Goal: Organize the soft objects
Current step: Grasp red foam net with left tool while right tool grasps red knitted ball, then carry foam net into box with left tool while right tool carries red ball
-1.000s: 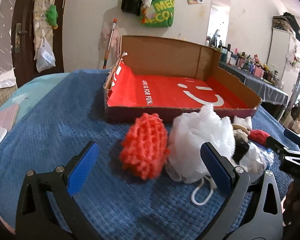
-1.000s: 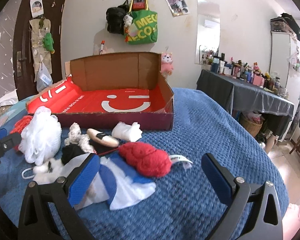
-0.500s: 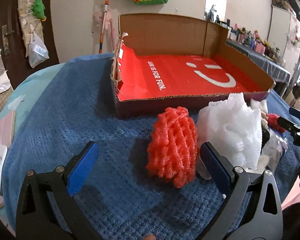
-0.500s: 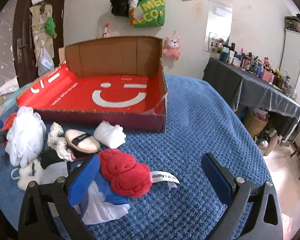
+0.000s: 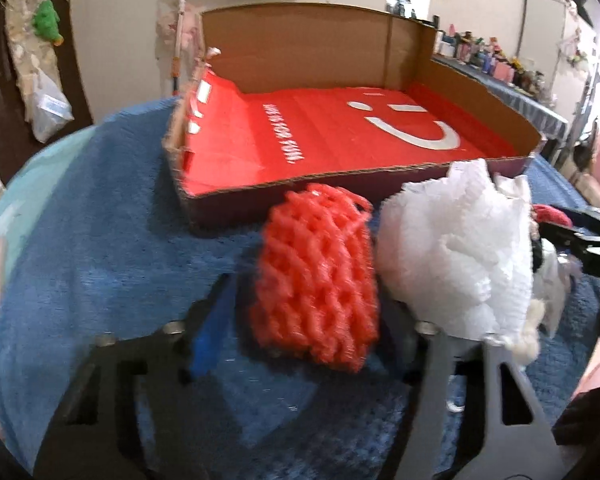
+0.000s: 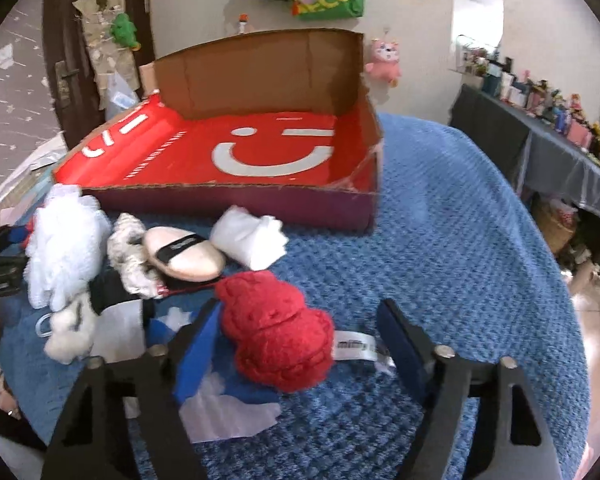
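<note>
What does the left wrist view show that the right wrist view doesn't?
Only the left wrist view shows the orange-red foam mesh sleeve, sitting between the closing jaws of the left gripper; contact is too blurred to tell.

Only the right wrist view shows the red fuzzy plush piece between the closing jaws of the right gripper, the beige oval brush with a black strap and the folded white cloth.

Both show the open cardboard box with a red smiley lining, the white mesh bath pouf and the blue textured blanket.

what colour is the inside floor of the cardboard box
Red, with a white smiley face and white lettering on the box; clearest in the right wrist view.
</note>
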Tool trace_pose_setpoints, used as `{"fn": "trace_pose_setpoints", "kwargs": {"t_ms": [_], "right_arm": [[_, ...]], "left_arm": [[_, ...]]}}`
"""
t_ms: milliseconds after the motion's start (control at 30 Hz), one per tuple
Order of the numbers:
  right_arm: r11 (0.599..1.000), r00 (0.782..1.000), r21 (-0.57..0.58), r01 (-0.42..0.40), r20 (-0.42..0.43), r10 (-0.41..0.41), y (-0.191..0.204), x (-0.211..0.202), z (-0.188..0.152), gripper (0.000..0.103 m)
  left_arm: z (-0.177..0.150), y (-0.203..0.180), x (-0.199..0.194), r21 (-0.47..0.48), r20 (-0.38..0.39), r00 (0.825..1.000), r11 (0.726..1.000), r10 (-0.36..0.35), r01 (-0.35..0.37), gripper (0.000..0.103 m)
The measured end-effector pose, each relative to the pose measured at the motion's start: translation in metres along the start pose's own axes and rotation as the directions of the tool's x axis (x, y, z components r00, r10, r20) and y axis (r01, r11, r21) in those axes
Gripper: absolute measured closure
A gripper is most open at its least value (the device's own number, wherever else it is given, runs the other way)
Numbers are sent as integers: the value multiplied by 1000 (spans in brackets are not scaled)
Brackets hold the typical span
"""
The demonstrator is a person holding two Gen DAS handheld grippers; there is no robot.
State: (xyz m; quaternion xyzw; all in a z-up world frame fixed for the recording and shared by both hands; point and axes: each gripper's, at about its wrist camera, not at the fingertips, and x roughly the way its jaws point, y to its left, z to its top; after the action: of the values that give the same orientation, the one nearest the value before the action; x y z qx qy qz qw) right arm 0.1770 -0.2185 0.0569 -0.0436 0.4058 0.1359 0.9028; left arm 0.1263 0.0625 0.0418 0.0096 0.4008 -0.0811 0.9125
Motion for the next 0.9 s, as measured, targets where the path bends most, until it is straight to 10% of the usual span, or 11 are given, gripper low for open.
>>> {"fn": "trace_pose_setpoints", "kwargs": {"t_ms": [100, 900], "right_arm": [[997, 997, 8, -73, -10, 73, 1, 1, -2, 51], [996, 980, 1, -92, 178, 91, 1, -58, 18, 52]], "left_arm": [[1, -1, -2, 5, 17, 1000, 1000, -4, 4, 54], [11, 1, -41, 11, 128, 992, 1000, 8, -10, 55]]}}
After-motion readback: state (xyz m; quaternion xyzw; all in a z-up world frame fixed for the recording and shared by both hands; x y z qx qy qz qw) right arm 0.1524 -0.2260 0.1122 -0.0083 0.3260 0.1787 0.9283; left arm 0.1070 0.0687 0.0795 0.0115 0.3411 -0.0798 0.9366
